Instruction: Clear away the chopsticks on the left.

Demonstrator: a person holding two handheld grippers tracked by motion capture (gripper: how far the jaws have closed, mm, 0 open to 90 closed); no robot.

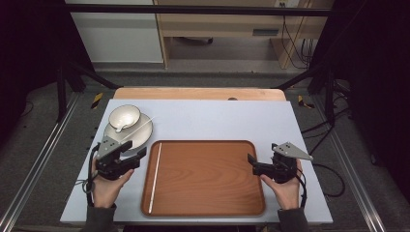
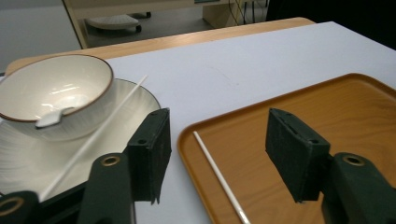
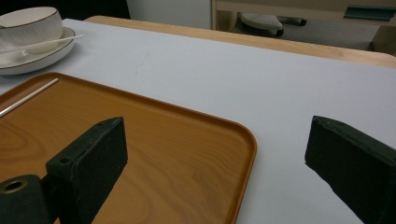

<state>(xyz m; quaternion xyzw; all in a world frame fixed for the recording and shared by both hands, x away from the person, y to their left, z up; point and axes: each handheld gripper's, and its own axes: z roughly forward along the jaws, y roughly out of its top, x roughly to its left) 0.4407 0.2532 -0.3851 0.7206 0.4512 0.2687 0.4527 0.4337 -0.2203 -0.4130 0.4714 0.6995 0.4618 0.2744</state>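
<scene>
White chopstick (image 1: 155, 176): laid along brown wooden tray (image 1: 208, 205) edge for transfer; left gripper (image 2: 215, 154) released, right gripper (image 3: 215, 163) spread empty.

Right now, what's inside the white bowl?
A white spoon lies in the bowl, its handle resting against the rim. The bowl sits on a plate. The rest of the inside looks bare; the spot under the spoon is covered.

Your desk (image 1: 217, 116), pale grey top, wooden far edge, brown tray (image 1: 208, 193) front centre, white plate (image 1: 142, 135) at its far-left corner
</scene>
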